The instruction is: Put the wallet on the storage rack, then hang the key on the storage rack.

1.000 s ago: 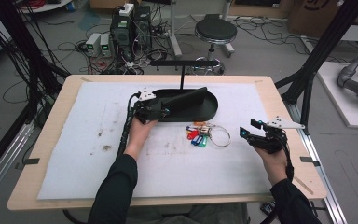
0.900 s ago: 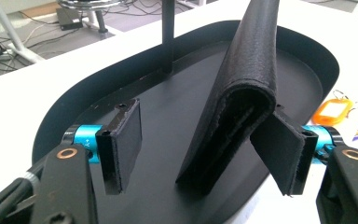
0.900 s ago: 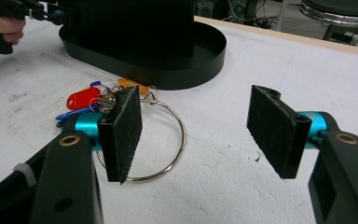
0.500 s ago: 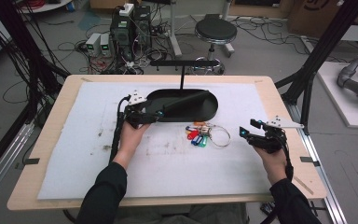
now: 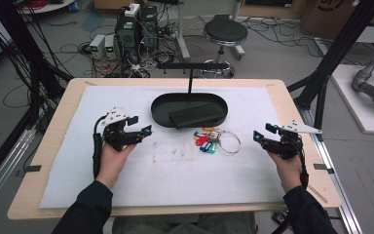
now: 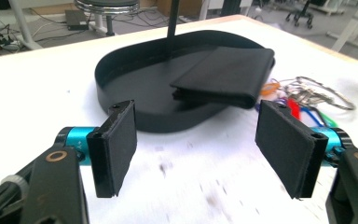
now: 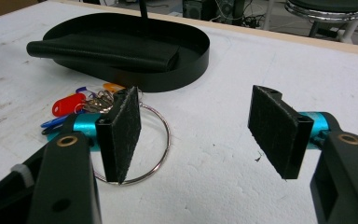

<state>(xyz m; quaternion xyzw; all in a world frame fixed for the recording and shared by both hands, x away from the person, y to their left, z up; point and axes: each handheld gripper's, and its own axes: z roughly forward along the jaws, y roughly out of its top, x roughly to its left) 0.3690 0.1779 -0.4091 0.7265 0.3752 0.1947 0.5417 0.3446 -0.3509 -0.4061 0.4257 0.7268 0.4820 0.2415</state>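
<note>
A black oval tray (image 5: 158, 105) stands at the middle back of the white mat, with a folded black wallet (image 5: 195, 116) lying inside it. A bunch of keys with coloured tags (image 5: 205, 142) and a large metal ring (image 5: 229, 143) lies just in front of the tray. My left gripper (image 5: 141, 124) hovers left of the tray, apart from it. Its jaws have just been opening and nothing is between them (image 6: 200, 144). At the right, my right gripper (image 5: 262, 132) stands open and empty (image 7: 200, 135), with the ring (image 7: 161, 140) just beyond its left jaw.
A black T-shaped post (image 5: 190, 80) rises from the tray's back. Black frame struts (image 5: 338, 53) flank the table. On the floor behind are a stool (image 5: 225, 31) and electronics with cables (image 5: 126, 34). The wooden table edge (image 5: 292, 105) borders the mat.
My left gripper has drawn back from the tray's left end, moving left and toward the person, and its jaws stand wider. The wallet stays in the tray. The right gripper has not moved.
</note>
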